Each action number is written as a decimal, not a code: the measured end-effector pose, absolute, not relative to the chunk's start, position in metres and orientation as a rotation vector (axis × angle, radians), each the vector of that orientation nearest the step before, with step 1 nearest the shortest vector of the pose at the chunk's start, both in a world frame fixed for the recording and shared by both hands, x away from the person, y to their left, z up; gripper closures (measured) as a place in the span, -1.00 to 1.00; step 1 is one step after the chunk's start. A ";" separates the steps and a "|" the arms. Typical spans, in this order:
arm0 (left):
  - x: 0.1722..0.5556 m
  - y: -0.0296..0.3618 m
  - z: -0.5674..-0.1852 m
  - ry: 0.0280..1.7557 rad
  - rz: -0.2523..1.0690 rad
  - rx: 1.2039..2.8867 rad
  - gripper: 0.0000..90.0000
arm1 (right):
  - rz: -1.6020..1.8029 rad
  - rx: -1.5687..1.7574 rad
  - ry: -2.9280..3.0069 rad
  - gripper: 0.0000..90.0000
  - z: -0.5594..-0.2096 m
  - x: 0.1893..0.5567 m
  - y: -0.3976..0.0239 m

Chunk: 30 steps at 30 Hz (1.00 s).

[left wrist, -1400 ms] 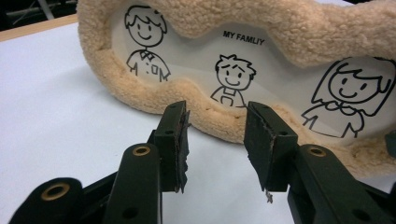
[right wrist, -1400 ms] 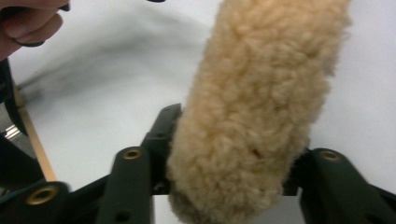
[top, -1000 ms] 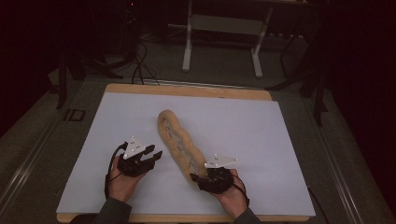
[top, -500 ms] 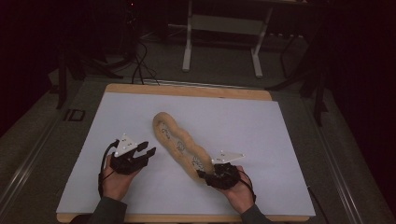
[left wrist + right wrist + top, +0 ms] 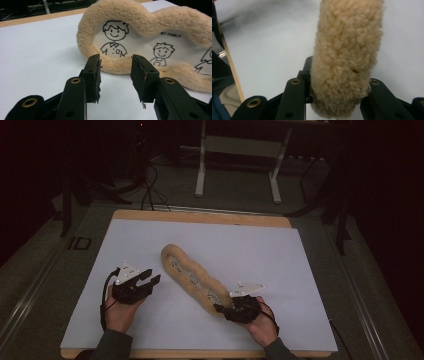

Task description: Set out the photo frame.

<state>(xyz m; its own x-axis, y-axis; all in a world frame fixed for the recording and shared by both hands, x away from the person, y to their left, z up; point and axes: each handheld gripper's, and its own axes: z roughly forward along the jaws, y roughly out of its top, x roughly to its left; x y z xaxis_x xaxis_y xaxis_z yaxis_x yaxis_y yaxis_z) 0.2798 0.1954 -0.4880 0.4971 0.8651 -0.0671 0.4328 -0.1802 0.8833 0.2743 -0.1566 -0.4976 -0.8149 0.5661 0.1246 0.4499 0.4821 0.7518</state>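
Between the fingers of the right gripper [image 5: 223,309] sits the near end of a long, fluffy tan plush frame [image 5: 195,279], and they have just been closing on it; in the right gripper view the fingers [image 5: 305,75] press into the fleece [image 5: 344,57] from both sides. From that grip the frame runs away across the white surface [image 5: 300,265] and lies flat on it. The left gripper [image 5: 151,279] rests well off to the side of the frame, its fingers [image 5: 94,75] partly open with nothing between them. Just ahead of those fingers, the left gripper view shows the frame's far end [image 5: 140,22] with cartoon figures [image 5: 115,37] drawn inside its border.
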 end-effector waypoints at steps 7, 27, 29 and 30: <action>0.283 0.199 -0.491 1.120 0.603 1.801 0.32 | 1.265 0.849 2.589 0.50 -0.496 0.271 -0.157; 0.313 0.203 -0.510 1.208 0.637 1.827 0.30 | 1.333 0.705 2.638 0.50 -0.491 0.266 -0.157; 0.315 0.202 -0.510 1.209 0.635 1.825 0.30 | 1.326 0.692 2.640 0.50 -0.491 0.267 -0.157; 0.318 0.201 -0.511 1.205 0.636 1.835 0.32 | 1.323 0.688 2.640 0.50 -0.491 0.267 -0.157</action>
<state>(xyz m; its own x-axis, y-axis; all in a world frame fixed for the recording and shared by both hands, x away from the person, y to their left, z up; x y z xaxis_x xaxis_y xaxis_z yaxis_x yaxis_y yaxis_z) 0.3177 0.2014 -0.5111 0.4113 0.9111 -0.0285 0.4907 -0.1949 0.8493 0.2666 -0.1565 -0.4907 -0.8914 0.4416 0.1025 0.3464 0.5177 0.7823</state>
